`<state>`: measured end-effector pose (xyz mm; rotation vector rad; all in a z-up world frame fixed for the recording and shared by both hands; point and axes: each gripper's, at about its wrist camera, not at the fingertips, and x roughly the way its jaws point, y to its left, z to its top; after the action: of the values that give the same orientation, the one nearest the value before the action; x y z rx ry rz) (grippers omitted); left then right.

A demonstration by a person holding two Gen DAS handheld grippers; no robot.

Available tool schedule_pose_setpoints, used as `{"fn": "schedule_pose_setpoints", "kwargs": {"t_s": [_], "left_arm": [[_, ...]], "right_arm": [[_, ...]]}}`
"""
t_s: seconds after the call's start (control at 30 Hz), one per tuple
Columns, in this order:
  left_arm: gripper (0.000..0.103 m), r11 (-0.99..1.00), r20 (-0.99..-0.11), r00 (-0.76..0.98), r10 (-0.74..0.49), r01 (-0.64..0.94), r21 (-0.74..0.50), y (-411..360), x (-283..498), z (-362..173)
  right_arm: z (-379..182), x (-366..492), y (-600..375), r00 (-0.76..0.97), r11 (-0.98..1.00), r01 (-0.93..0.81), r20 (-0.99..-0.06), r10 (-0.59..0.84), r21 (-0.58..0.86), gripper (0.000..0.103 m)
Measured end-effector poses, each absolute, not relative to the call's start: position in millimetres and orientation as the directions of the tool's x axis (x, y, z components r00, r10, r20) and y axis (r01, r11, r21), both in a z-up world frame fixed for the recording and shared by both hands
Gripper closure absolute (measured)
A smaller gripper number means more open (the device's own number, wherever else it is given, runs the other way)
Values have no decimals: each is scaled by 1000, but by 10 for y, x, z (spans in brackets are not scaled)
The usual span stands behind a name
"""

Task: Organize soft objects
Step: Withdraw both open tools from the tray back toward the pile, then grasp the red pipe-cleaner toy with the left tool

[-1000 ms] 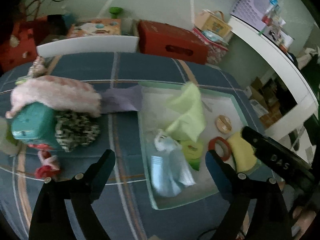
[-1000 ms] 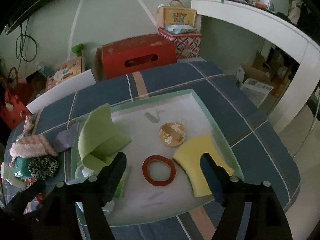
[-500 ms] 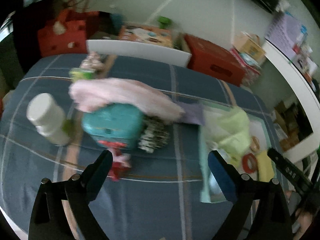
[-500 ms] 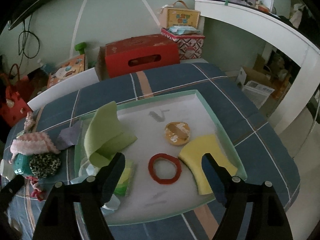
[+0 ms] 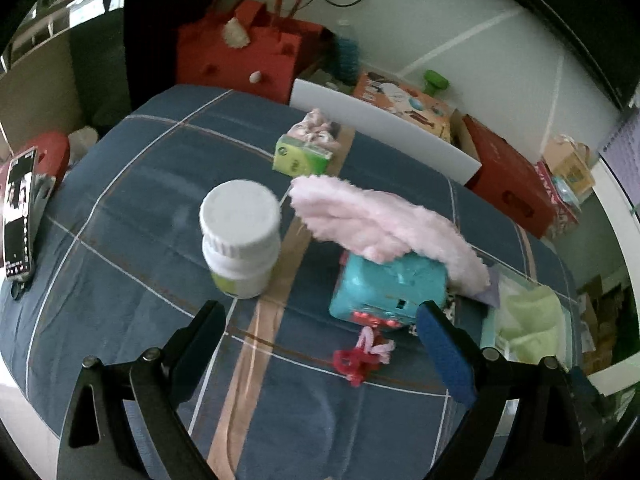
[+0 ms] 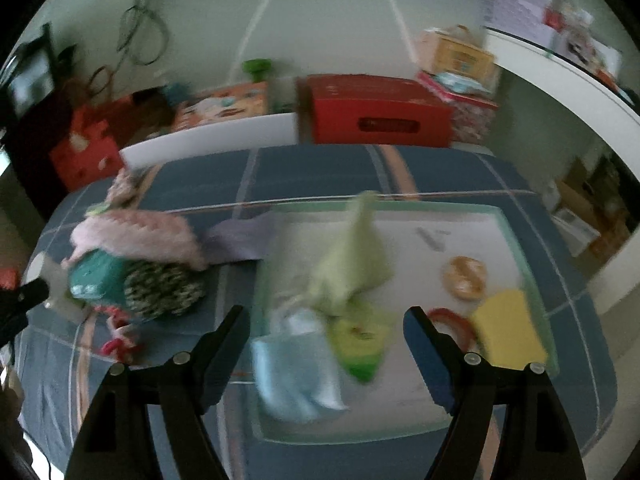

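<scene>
Left wrist view: the left gripper [image 5: 320, 328] hangs over a bench covered by a blue plaid cloth [image 5: 132, 208]. Its jaws stand wide apart with nothing between them. Ahead of the left finger stands a white bottle [image 5: 240, 236] with a white screw cap, upright. Ahead of the right finger sits a teal box [image 5: 390, 288] with red buttons on its near face. A pink fluffy cloth [image 5: 384, 220] lies draped over the top of the box. A red and pink yarn piece [image 5: 362, 356] lies on the cloth just in front of the box. Farther back lies a green tissue pack [image 5: 300, 158] with a small pink item resting on it. At the right edge, a light green cloth [image 5: 528, 320] is partly visible. A phone [image 5: 18, 216] lies at the left edge of the bench.

Right wrist view (blurred): the right gripper [image 6: 326, 340] has its jaws wide apart and empty, above the near left part of a pale green tray [image 6: 532, 248]. In the tray lie the light green cloth [image 6: 352, 264], a light blue cloth [image 6: 296, 364], a green packet [image 6: 360, 340], a red ring [image 6: 452, 320], a yellow sponge [image 6: 508, 328] and a round tan item [image 6: 466, 278]. Left of the tray, the pink fluffy cloth [image 6: 132, 236] covers the teal box [image 6: 96, 276], beside a black-and-white patterned soft item [image 6: 164, 288]. A lilac cloth [image 6: 240, 236] lies between the pile and the tray.
</scene>
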<state>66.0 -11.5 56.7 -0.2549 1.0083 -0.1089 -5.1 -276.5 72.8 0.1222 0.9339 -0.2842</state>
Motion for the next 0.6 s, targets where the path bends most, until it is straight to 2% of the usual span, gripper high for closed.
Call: {"fn": "schedule_pose_setpoints", "kwargs": {"t_s": [0.23, 0.6], "left_arm": [[7, 961, -830, 506, -233, -11, -276, -179, 726, 420], [7, 957, -885, 386, -259, -20, -288, -262, 843, 13]], "right_arm": [[631, 208, -2310, 592, 989, 147, -802, -80, 10, 21], [297, 387, -2083, 543, 998, 56, -840, -23, 9, 21]]}}
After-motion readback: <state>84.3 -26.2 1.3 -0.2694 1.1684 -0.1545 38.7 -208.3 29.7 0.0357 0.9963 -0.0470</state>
